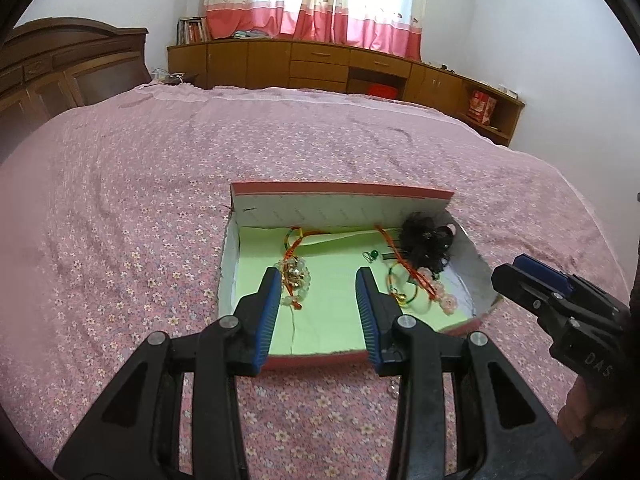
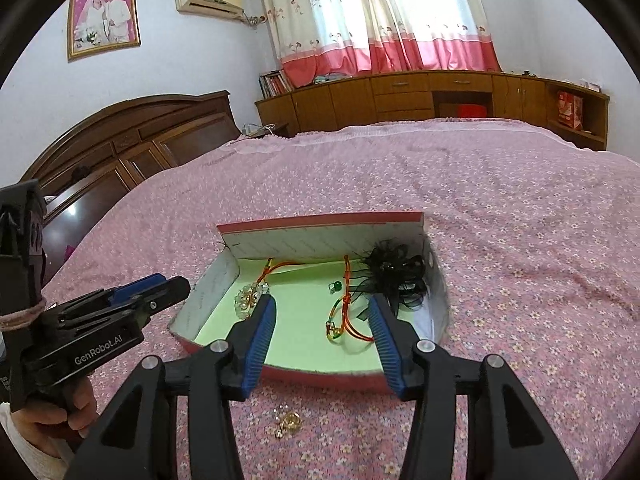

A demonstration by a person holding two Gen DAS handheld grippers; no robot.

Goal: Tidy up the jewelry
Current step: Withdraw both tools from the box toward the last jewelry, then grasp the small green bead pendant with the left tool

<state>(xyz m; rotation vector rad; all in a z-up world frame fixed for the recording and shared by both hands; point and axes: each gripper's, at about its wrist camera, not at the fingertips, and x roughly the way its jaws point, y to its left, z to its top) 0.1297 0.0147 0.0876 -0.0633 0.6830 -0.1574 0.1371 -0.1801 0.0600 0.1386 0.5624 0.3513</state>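
A red cardboard box (image 1: 340, 192) with a green lining sits on the bed; it also shows in the right wrist view (image 2: 320, 222). Inside lie a clear bead bracelet on an orange cord (image 1: 295, 276) (image 2: 250, 298), a red and orange cord bracelet (image 1: 404, 280) (image 2: 346, 320), pink flower beads (image 1: 444, 300), a small green earring (image 1: 373, 255) (image 2: 335, 286) and a black feathery hair piece (image 1: 426, 242) (image 2: 394, 272). A small gold earring (image 2: 289, 422) lies on the bedspread in front of the box. My left gripper (image 1: 320, 280) and right gripper (image 2: 322, 308) are both open and empty over the box's front.
The pink floral bedspread (image 1: 160, 200) stretches all around the box. A dark wooden headboard (image 2: 132, 140) is at the left. Wooden cabinets (image 1: 320, 64) stand under the curtained window beyond the bed.
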